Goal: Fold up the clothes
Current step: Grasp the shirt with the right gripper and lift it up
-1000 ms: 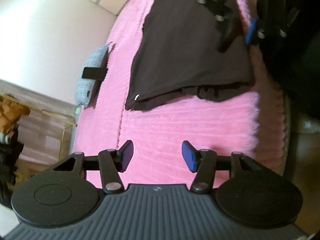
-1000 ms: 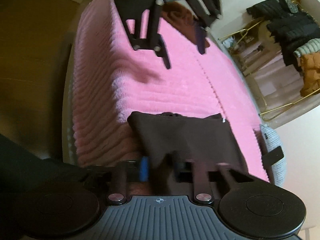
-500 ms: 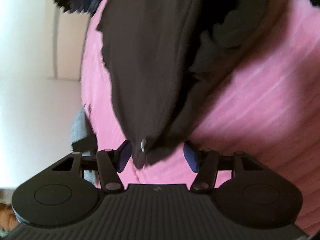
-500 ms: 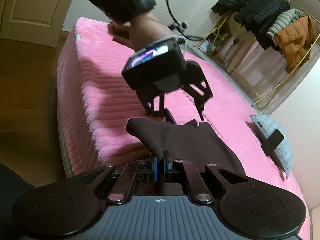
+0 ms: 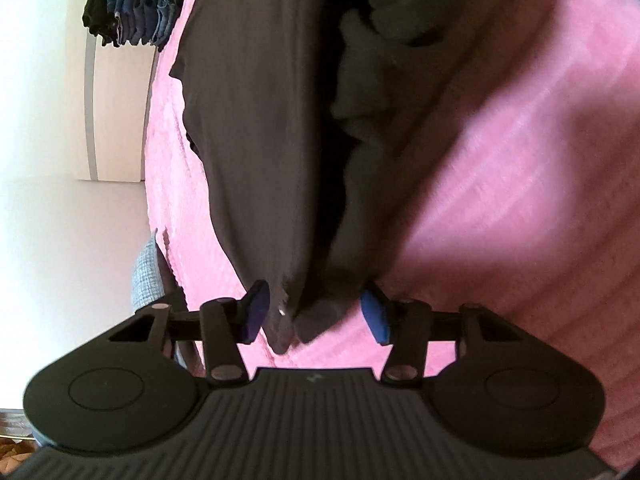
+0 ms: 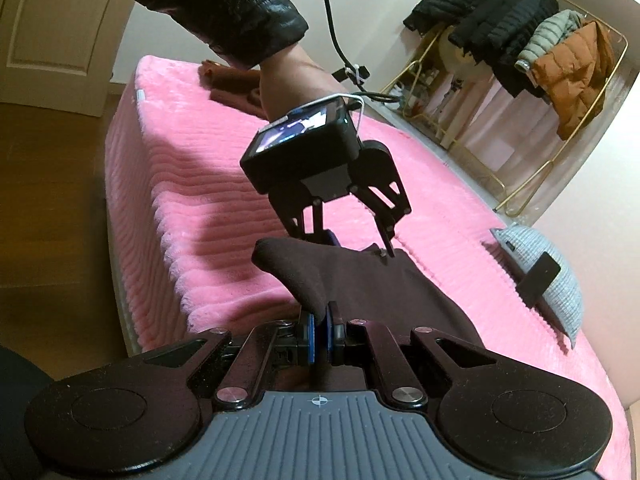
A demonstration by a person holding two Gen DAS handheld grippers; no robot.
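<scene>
A dark brown garment (image 6: 360,288) lies on the pink bed (image 6: 208,184), one end lifted. My right gripper (image 6: 319,332) is shut on that raised edge, the cloth pinched between its blue pads. In the left wrist view a pointed corner of the garment (image 5: 292,320) hangs between the blue pads of my left gripper (image 5: 316,312). Its jaws are closing around the corner, with a gap still showing on each side. The right wrist view shows the left gripper (image 6: 360,246) from outside, held by a hand in a black sleeve, tips down on the far edge.
A grey pillow (image 6: 556,280) with a black item on it lies at the bed's right side. Folded brown clothes (image 6: 232,80) sit at the far end. A coat rack (image 6: 520,40) stands behind; wooden floor (image 6: 52,184) lies left. Blue folded clothes (image 5: 132,4) show top left.
My left gripper swung in from bare bed to the garment's corner and rolled; its jaws have narrowed around it. My right gripper has risen, lifting its edge of the cloth.
</scene>
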